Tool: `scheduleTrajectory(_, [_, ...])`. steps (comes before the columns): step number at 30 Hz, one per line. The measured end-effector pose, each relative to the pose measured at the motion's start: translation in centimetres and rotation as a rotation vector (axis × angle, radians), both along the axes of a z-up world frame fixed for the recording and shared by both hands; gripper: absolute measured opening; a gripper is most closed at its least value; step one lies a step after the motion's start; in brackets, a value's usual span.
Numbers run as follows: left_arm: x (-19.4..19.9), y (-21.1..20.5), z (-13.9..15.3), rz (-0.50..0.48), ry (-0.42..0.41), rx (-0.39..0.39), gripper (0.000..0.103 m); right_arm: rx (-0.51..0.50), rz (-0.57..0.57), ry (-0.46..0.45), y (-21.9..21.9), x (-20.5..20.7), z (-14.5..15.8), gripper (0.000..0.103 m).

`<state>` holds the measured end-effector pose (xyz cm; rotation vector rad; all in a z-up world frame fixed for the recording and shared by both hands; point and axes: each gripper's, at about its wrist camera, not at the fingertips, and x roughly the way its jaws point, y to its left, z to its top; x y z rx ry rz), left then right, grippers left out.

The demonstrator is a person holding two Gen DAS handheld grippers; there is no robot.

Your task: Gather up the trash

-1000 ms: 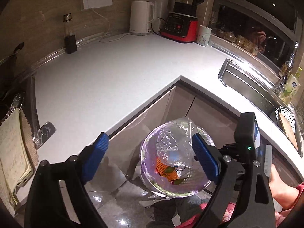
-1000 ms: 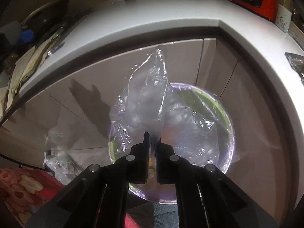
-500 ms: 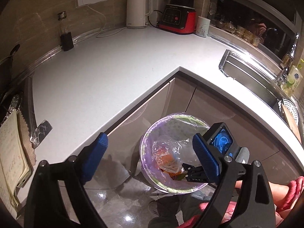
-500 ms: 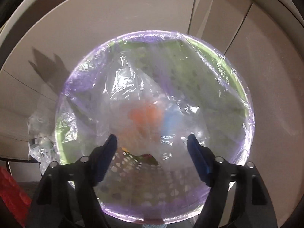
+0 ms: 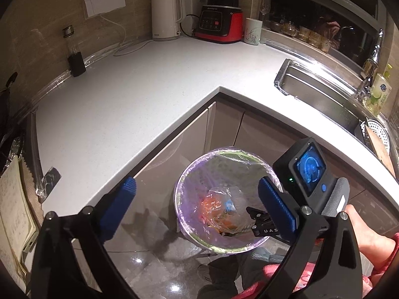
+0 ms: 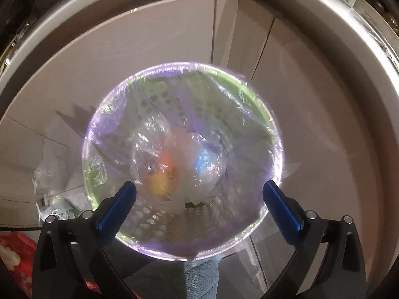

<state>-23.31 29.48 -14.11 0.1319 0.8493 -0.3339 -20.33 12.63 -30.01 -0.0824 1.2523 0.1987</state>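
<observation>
The clear trash bag (image 6: 178, 167) lay inside the lined bin (image 6: 249, 92), on the floor below the countertop (image 5: 129, 104). The right gripper (image 6: 197, 196) hung above it, jaws spread and empty. The left gripper (image 5: 197, 194) was likewise wide apart, holding nothing.

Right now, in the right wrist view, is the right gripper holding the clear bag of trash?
No: the right gripper is open, and the clear bag lies inside the bin.

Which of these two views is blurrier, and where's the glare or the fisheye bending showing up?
Right wrist view: softer, the clear trash bag inside the bin smeared, its orange and blue contents mere blobs; the countertop edge bows into an arc. Left wrist view: sharper; glare on the sink rim and glossy floor; corners vignette black.
</observation>
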Motion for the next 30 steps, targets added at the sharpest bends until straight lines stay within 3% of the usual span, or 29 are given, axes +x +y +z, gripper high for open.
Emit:
scheduleTrajectory(5, [-0.4,0.0,2.9,0.006,-0.055,-0.073,0.094,0.063,-0.045,-0.156,-1.7,-1.1,7.3,0.101])
scheduleTrajectory(11, [-1.8,-0.5,8.5,-0.003,-0.203,-0.141,0.095,0.097,-0.083,-0.396,-2.9,-3.7,17.7,0.101])
scheduleTrajectory(17, [-3.8,-1.6,13.9,0.011,-0.313,-0.158,0.095,0.016,-0.063,-0.611,-2.4,-7.5,26.6,0.101])
scheduleTrajectory(23, [-6.8,-2.2,17.0,-0.016,-0.366,-0.191,0.095,-0.002,-0.050,-0.736,-2.2,-11.5,31.5,0.101])
scheduleTrajectory(30, [-9.2,-2.6,17.9,-0.004,-0.348,-0.194,0.095,0.019,-0.043,-0.814,-2.1,-15.4,33.7,0.101])
